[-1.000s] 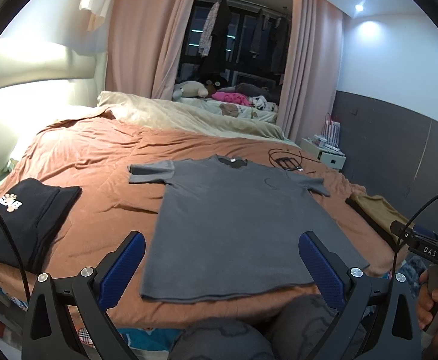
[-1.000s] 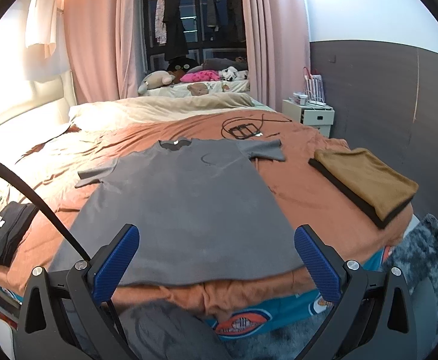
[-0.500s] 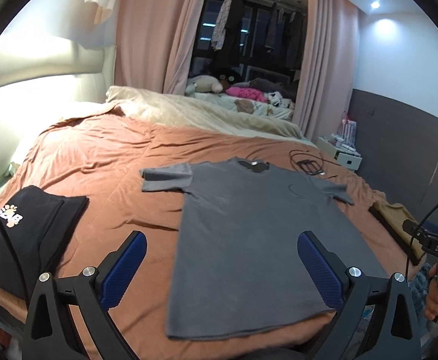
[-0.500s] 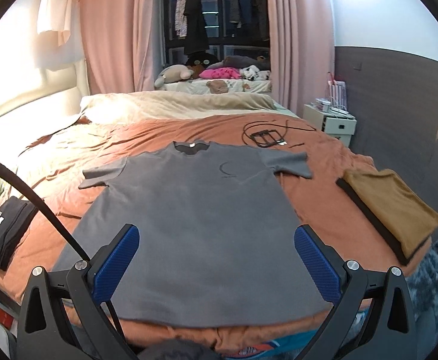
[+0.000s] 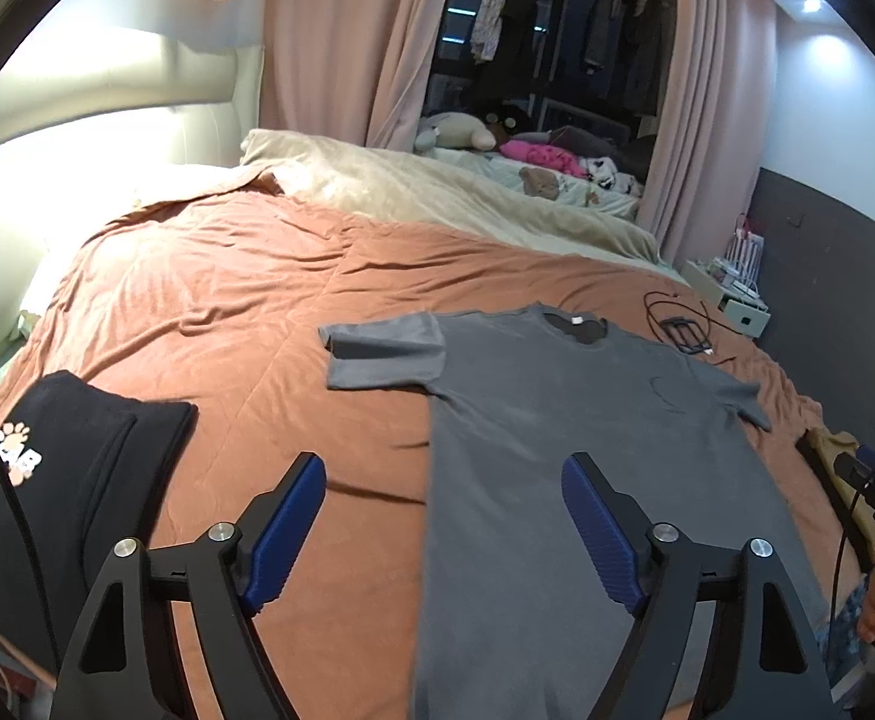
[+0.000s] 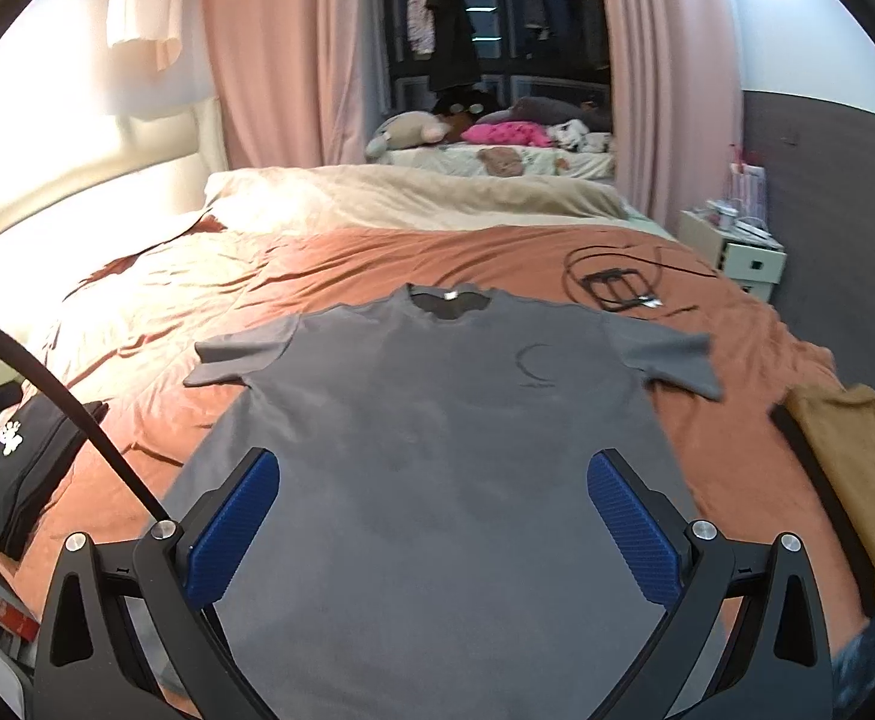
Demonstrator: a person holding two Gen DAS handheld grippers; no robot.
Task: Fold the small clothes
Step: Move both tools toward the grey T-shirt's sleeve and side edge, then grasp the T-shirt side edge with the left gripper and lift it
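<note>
I have the grey shirt (image 6: 437,450) lying flat, face up, on the bed (image 5: 227,312), collar away from me and hem toward me. My left gripper (image 5: 443,525) is over the shirt's left side edge, jaws closing but with nothing pressed between them yet. My right gripper (image 6: 431,522) hangs over the lower middle of the shirt, jaws wide and holding nothing.

The main risk, as I judge it, is the left jaws shutting before they reach the cloth, or pinching the orange cover along with the shirt, since the edge lies flat on it. A one-sided grab would also drag the shirt askew and wrinkle it.

The hem lies near the bed's edge, so a pull toward me could slide it off. To the left sits a folded black garment (image 5: 77,480), clear of the shirt, with open cover between. To the right a folded tan garment (image 6: 845,468) lies near the sleeve, and a cable (image 6: 617,282) beyond the collar; less room there.
</note>
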